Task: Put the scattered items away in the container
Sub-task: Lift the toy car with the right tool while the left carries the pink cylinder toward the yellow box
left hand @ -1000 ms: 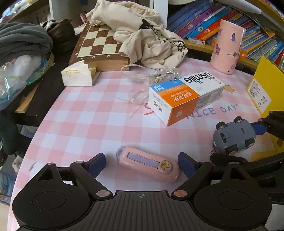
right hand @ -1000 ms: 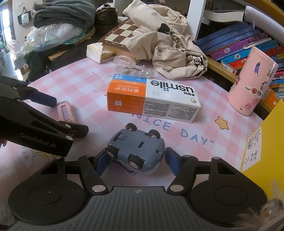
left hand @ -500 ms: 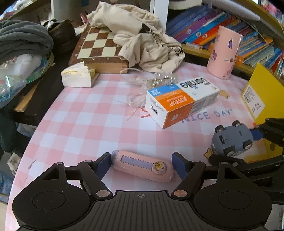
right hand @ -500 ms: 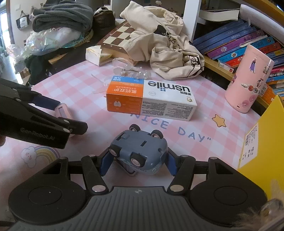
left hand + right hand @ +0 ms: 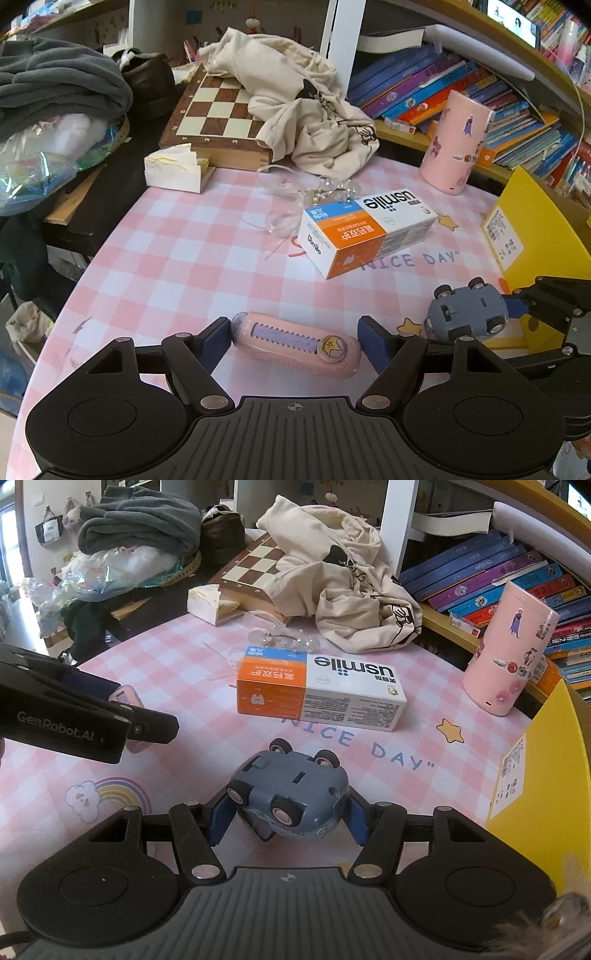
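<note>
The round table with a pink-and-white checked cloth (image 5: pixel 177 258) carries everything here. At its right edge stands the yellow box-shaped container (image 5: pixel 546 775), a white label on its side. Near the middle lies a long orange, blue and white cardboard toothpaste box (image 5: pixel 365 232), and beyond it toward the bookshelf stands a pink cylindrical tin with stickers (image 5: pixel 456 142). The right gripper (image 5: pixel 288 819) is clamped on a small grey-blue plastic toy car (image 5: pixel 291 790), turned wheels-up, its blue pads pressing both flanks, just beside the container's wall. The left gripper (image 5: pixel 295 338) has just been closing its jaws around a pink plastic case with a purple ridged strip and a star button (image 5: pixel 295 343); it lies crosswise between the blue fingertips (image 5: pixel 218 339), one pad touching its rounded end, the other just beside the far end
</note>
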The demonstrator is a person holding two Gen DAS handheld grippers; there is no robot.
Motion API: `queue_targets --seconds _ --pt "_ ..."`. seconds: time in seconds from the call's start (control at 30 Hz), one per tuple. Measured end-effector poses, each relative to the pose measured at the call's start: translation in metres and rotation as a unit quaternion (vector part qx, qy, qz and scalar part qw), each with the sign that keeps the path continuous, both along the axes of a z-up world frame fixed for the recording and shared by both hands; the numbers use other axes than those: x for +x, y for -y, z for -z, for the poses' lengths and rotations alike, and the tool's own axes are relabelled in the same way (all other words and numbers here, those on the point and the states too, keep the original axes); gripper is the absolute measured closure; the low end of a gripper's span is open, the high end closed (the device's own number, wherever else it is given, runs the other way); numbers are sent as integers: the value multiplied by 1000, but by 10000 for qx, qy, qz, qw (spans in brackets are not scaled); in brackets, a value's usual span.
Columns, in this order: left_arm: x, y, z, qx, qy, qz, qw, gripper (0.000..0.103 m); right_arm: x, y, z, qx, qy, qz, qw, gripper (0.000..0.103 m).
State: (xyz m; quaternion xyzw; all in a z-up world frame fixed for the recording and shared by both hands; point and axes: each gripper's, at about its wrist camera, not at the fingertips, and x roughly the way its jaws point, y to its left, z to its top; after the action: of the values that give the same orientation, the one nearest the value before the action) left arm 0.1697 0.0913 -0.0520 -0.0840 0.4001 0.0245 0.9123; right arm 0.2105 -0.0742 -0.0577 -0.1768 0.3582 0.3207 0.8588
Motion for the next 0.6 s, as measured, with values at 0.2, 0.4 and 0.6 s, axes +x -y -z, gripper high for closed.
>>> queue_targets --seconds 0.2,0.4,0.6 --pt "-16 -1 -7 -36 79 -9 10000 27 -15 2 -6 26 71 17 10000 44" --pt "-32 2 -14 -156 182 46 9997 28 -29 6 -12 96 72 67 9999 44" --pt "-46 4 -21 -375 256 49 9990 28 -45 12 -20 177 109 154 9997 44"
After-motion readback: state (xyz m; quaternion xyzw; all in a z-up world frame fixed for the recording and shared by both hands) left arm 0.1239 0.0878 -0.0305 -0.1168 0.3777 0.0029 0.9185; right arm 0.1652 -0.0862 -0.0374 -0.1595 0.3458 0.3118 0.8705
